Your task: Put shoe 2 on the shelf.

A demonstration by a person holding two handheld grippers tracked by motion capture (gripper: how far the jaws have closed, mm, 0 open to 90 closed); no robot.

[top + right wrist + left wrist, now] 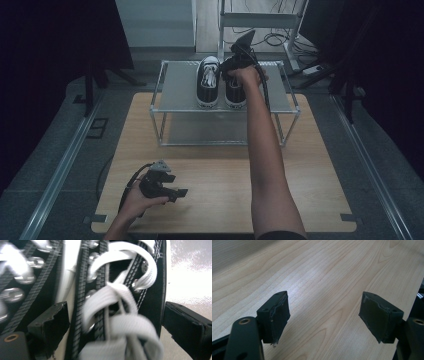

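As seen from above: pale wood-grain table (220,200), rectangular, smooth-topped. On its far half, two-tier rack (175,95) of thin metal tubing with flat grey shelves, matte and finely textured.

Contents of rack, top shelf: pair of low black canvas shoes with white rubber toe caps and flat white laces, set side by side, toes toward the near edge. Left shoe (208,82) uncovered; right shoe (235,95) partly under the right hand (245,75). Lower shelf visible through the frame.

Right gripper (234,70): black, angular, cable trailing down along the forearm, lowered onto the right shoe. Jaws standing apart on either side of its laced upper, not seen pressing; sliver of grey shelf between the right-hand pad (185,325) and the shoe's side.

Left gripper (177,192): black, topped by a grey three-cornered plate, held low over the near left part of the table. Jaws spread wide, nothing between.

Right gripper view alone: woven lace texture, metal eyelets, ribbed stitching. Left gripper view alone: worn, ragged-edged dark pads (278,315) over bare wood grain. High view alone: rack shape, shoe pair, both forearms.
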